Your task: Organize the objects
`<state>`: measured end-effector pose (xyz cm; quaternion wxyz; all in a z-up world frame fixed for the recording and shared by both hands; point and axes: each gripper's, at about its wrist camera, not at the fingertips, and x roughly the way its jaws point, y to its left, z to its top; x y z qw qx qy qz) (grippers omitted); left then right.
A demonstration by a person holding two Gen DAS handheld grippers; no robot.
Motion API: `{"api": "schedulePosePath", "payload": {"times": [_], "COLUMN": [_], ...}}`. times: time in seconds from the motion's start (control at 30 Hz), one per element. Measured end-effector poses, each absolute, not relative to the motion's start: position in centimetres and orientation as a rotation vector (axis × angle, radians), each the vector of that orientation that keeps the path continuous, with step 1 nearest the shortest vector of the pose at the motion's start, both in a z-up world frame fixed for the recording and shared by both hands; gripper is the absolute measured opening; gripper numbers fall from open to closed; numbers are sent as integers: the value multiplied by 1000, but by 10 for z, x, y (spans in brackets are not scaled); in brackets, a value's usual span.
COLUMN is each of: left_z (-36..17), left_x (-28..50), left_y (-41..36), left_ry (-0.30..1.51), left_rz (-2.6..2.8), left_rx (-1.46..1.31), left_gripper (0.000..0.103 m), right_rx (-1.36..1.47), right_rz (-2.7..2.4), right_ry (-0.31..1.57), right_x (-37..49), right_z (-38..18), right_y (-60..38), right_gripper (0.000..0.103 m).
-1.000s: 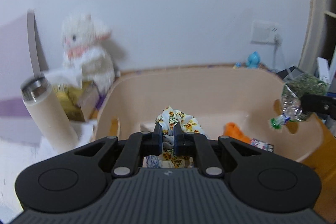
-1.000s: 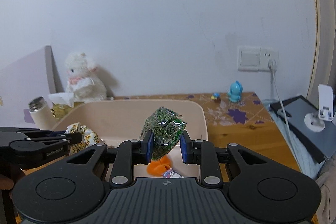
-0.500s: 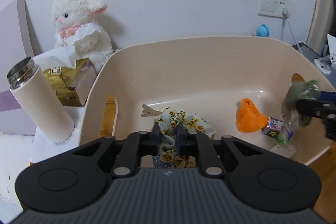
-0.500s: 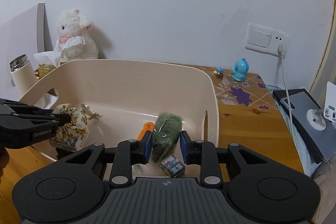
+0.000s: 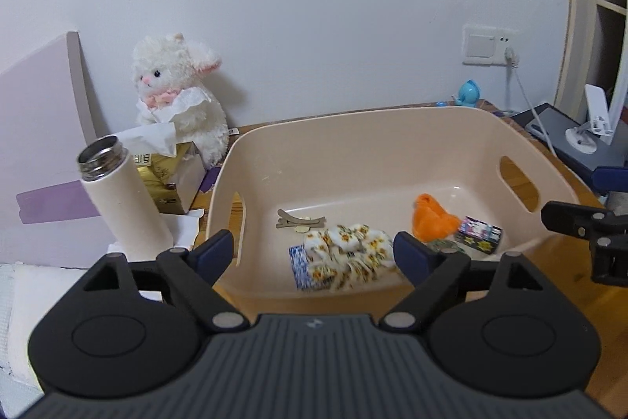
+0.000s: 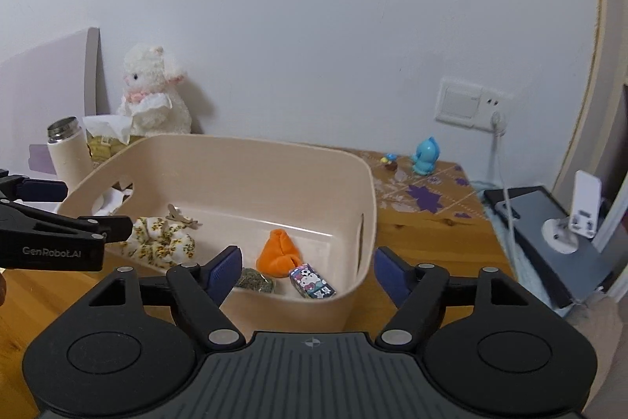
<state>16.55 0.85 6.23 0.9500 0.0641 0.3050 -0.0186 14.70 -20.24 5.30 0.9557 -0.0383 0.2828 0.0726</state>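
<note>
A beige plastic bin (image 5: 392,128) (image 6: 274,160) stands on the wooden table. In it lie a floral scrunchie (image 5: 349,256) (image 6: 161,242), a hair clip (image 5: 300,221) (image 6: 182,214), an orange pouch (image 5: 431,220) (image 6: 278,254), a small patterned box (image 5: 481,234) (image 6: 312,281) and a green herb bag (image 6: 255,279). My left gripper (image 5: 314,256) is open and empty just above the bin's near edge. My right gripper (image 6: 306,271) is open and empty at the bin's near right side.
A white plush lamb (image 5: 176,101), a tissue box (image 5: 165,175) and a white steel-rimmed bottle (image 5: 117,195) stand left of the bin. A blue figurine (image 6: 426,160), a wall socket with cable (image 6: 471,105), a tablet and a phone stand (image 6: 569,222) are to the right.
Both grippers opened and drew back. The left let go of the floral scrunchie and the right let go of the green herb bag; both now lie in the bin.
</note>
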Motion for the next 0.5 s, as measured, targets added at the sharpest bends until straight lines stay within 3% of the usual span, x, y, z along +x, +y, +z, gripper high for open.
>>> {"api": "schedulePosePath", "payload": {"times": [0.5], "left_z": [78], "left_x": [74], "left_y": [5], "left_ry": [596], "left_rz": [-48], "left_rx": [112], "left_gripper": [92], "right_rx": [-54], "right_rz": [188], "right_ry": [573], "right_x": [66], "right_z": [72], "right_y": [-192], "right_gripper": [80]}}
